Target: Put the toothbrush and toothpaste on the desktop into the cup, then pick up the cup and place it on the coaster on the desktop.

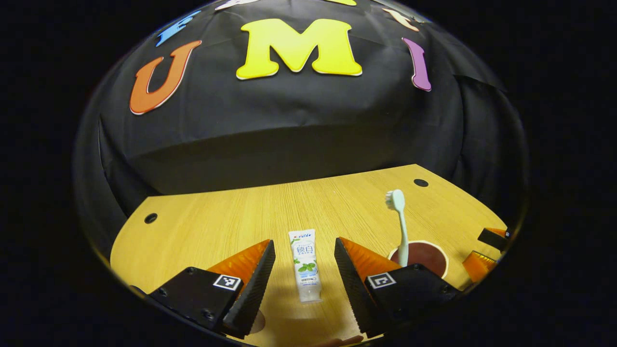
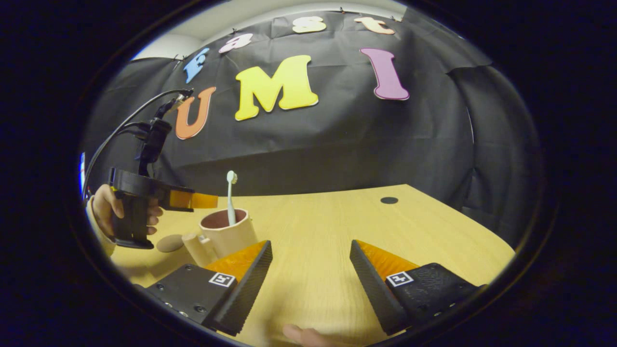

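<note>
So the left gripper [image 1: 303, 284] is hanging over the light wood-grain desktop [image 1: 217, 217] with its jaws spread wide and nothing between the pads; the white toothpaste tube with the mint-leaf print [image 1: 305, 265] lies flat on the wood right in the gap between the two fingers, cap end toward the camera, not touched by either one as far as I can tell. Off to the right in the left gripper view you've got the beige ceramic cup with the dark reddish inside [image 1: 424, 255], and the pale mint-white toothbrush [image 1: 400, 226] is already standing in it, head up, leaning on the near rim. At the far right edge of that view the tips of the other gripper poke in. The right gripper [image 2: 311, 284] is also released, jaws wide apart, holding nothing, just bare desktop ahead of it. From the right gripper view the cup shows up at left with its stubby handle pointing toward the camera, toothbrush sticking up out of it, and the left gripper held in a person's hand [image 2: 103, 207] sits just beyond and left of the cup, cables trailing off its top. A small round brown coaster [image 2: 169, 243] lies flat on the desktop just left of the cup, below that hand. A fingertip also peeks in at the bottom edge of each view.
</note>
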Demonstrator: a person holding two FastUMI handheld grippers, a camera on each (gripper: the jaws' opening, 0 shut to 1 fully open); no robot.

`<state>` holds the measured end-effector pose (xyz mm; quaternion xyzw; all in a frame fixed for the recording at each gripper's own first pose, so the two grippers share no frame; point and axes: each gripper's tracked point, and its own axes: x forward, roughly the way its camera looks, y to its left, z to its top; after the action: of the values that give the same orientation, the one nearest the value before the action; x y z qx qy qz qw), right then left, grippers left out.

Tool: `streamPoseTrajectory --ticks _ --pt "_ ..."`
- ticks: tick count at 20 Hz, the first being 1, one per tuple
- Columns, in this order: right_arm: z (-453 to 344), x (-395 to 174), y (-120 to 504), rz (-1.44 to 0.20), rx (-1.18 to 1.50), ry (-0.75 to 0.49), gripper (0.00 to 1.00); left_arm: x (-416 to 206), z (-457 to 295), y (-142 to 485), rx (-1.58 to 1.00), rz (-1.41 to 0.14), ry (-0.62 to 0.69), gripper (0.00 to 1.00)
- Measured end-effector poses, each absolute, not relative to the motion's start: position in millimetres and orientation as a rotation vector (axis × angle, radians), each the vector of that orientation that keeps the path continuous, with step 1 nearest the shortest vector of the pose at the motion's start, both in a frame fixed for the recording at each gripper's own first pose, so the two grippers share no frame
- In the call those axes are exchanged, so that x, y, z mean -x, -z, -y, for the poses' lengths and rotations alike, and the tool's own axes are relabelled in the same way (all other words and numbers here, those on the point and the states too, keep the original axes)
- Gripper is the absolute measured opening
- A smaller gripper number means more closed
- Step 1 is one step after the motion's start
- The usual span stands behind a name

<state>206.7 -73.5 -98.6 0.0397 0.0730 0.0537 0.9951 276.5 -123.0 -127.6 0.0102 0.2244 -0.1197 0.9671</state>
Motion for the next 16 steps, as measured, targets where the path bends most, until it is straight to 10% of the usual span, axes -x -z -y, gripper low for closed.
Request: streamPoseTrajectory --ticks 16 --pt "69.5 -207.1 104.8 -0.180 -0.098 -0.133 0.96 -308.1 138.7 191.0 -0.012 -0.777 0.293 0.78"
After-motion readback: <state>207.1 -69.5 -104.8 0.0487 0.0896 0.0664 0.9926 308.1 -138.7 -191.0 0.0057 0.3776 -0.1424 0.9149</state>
